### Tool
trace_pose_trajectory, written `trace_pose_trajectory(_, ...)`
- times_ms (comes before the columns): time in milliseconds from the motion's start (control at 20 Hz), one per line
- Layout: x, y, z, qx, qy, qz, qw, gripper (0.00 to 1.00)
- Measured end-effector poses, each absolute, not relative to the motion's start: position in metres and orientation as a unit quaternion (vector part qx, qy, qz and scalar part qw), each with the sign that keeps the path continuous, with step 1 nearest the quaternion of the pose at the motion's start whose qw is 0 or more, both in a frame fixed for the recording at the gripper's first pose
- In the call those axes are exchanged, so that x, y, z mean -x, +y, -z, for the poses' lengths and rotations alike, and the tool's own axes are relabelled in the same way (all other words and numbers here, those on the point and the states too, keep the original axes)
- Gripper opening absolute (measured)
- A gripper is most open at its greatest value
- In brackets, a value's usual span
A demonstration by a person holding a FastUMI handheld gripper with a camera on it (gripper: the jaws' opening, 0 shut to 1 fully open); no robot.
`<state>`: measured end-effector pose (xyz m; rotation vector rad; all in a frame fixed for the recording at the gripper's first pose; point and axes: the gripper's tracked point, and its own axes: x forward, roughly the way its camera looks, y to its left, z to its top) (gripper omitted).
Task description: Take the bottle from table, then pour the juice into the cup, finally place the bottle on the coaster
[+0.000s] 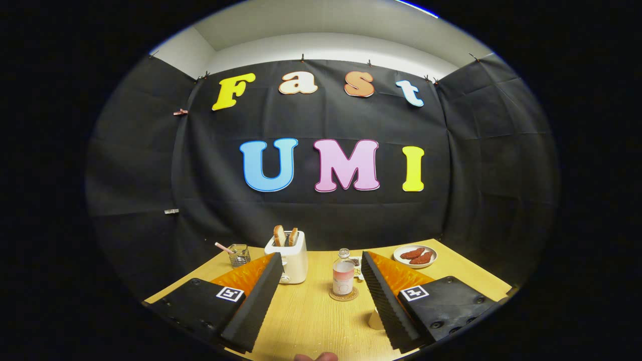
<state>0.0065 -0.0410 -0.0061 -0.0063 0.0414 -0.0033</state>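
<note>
A small clear bottle (343, 276) with pink juice and a pale cap stands upright on a round cork coaster (344, 295), just ahead of my fingers and a little right of their midline. A white cup (375, 320) sits on the table beside the right finger, mostly hidden behind it. My gripper (321, 263) is open, with nothing between its fingers, and the bottle stands apart from both.
A white toaster (292, 258) with two toast slices stands beyond the left finger. A glass (239, 255) with a straw is at the far left. A plate (415, 256) of red food sits far right. A small tray (357, 266) lies behind the bottle on the wooden table (311, 316).
</note>
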Motion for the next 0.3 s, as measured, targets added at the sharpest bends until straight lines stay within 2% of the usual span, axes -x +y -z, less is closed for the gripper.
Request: trace_pose_trajectory(300,-0.013,-0.030,0.015,0.013,0.014,0.028,0.999,0.97)
